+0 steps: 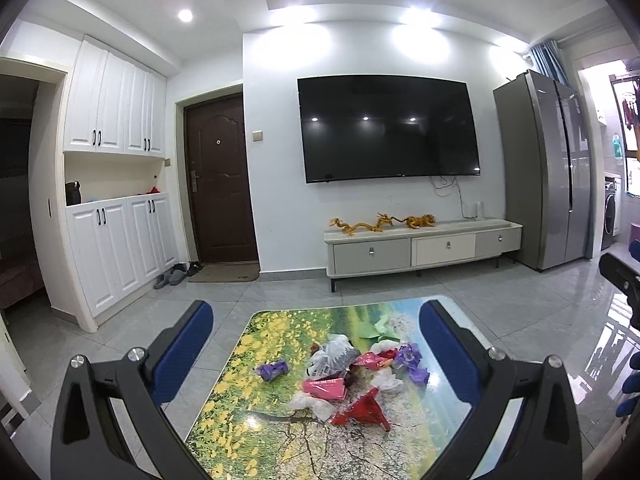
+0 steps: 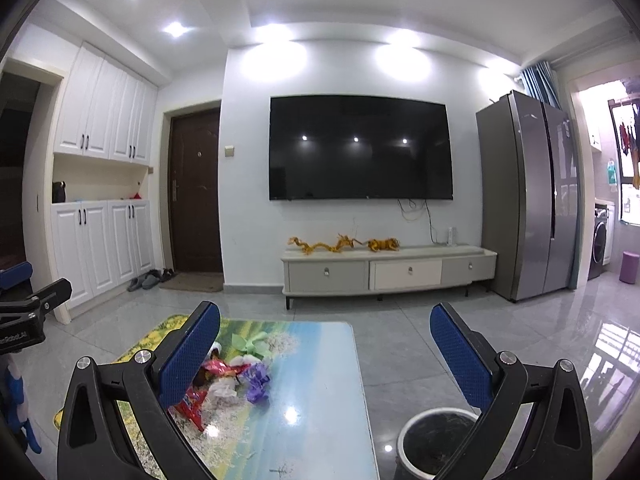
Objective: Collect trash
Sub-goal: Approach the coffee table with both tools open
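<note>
A pile of trash [image 1: 352, 368] lies on a low table [image 1: 240, 420] with a flower-field print: a pink wrapper [image 1: 324, 389], a red wrapper [image 1: 362, 410], a purple wrapper [image 1: 273, 371], a clear bag [image 1: 334, 354], green paper [image 1: 376, 330] and white scraps. My left gripper [image 1: 316, 344] is open and empty, raised above and short of the pile. My right gripper [image 2: 326, 348] is open and empty over the table's right part [image 2: 320, 400]; the trash [image 2: 236, 380] lies by its left finger [image 2: 188, 360]. A round bin [image 2: 434, 440] stands on the floor right of the table.
A TV cabinet [image 1: 420, 246] with gold dragon figures stands under a wall TV [image 1: 388, 128]. A grey fridge [image 1: 548, 168] is at the right, white cupboards [image 1: 116, 240] and a brown door [image 1: 220, 180] at the left. Grey tiled floor surrounds the table.
</note>
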Tool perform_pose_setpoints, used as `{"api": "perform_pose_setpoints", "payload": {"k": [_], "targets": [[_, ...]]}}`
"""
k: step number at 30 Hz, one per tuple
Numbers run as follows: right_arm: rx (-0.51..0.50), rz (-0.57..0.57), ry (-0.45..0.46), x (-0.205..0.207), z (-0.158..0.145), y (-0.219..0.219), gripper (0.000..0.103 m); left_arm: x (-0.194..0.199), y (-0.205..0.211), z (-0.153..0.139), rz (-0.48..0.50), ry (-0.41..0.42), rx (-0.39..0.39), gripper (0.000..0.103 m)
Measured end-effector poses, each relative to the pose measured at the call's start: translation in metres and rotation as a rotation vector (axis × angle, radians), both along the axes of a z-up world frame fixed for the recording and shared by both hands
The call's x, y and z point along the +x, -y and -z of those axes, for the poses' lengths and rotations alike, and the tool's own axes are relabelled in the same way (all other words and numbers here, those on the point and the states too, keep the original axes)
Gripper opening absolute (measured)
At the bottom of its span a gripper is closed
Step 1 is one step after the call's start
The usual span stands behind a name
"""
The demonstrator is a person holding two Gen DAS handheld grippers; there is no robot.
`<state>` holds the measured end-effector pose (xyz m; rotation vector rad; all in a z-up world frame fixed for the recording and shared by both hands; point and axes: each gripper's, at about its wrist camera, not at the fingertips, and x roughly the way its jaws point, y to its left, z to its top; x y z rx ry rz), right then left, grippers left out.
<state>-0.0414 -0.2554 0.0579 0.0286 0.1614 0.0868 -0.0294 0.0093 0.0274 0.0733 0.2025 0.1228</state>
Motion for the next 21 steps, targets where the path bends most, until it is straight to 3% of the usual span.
{"api": "perform_pose_setpoints", "payload": {"k": [21], "targets": [[0.022, 0.005, -0.053, 0.006, 0.004, 0.007, 0.103, 0.0, -0.005, -0.003, -0.048, 0.008, -0.002, 0.103]]}}
